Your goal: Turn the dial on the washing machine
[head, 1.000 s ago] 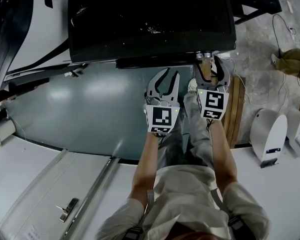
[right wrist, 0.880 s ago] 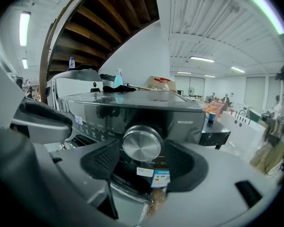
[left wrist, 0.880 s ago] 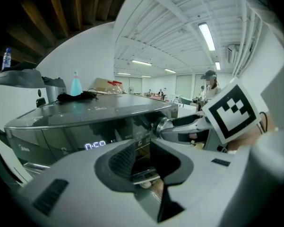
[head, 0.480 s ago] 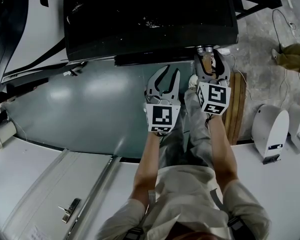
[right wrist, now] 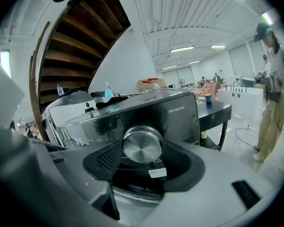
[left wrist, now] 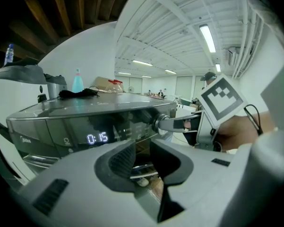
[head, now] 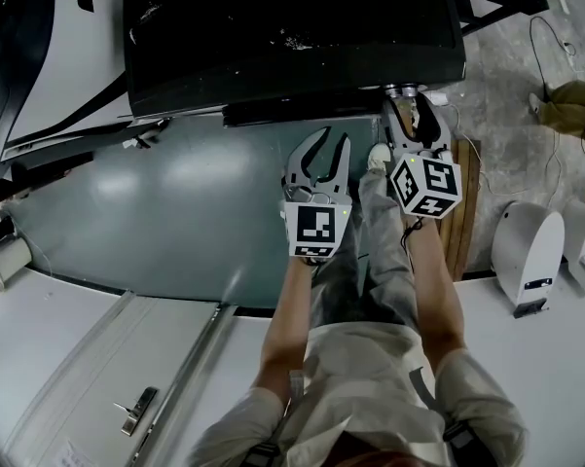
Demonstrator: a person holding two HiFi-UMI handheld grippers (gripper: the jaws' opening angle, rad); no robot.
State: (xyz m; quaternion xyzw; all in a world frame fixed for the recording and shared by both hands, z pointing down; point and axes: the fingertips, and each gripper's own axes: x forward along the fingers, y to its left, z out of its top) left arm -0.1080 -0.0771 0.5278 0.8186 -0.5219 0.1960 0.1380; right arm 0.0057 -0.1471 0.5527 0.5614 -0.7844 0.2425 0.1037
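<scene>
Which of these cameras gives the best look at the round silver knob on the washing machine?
The right gripper view: the round brushed-silver dial faces it squarely, mid-frame. The left gripper view shows the dial side-on and small; the head view catches only the dial's top edge.

It is an open workshop hall. Above the jaws runs a white ribbed ceiling (right wrist: 189,13) with strip lights (right wrist: 182,48). Up-left of them is a wooden stair's underside (right wrist: 75,46), straight ahead a washing machine (right wrist: 179,112), and to their right a black table (right wrist: 217,109) on bare floor (right wrist: 245,143).
</scene>
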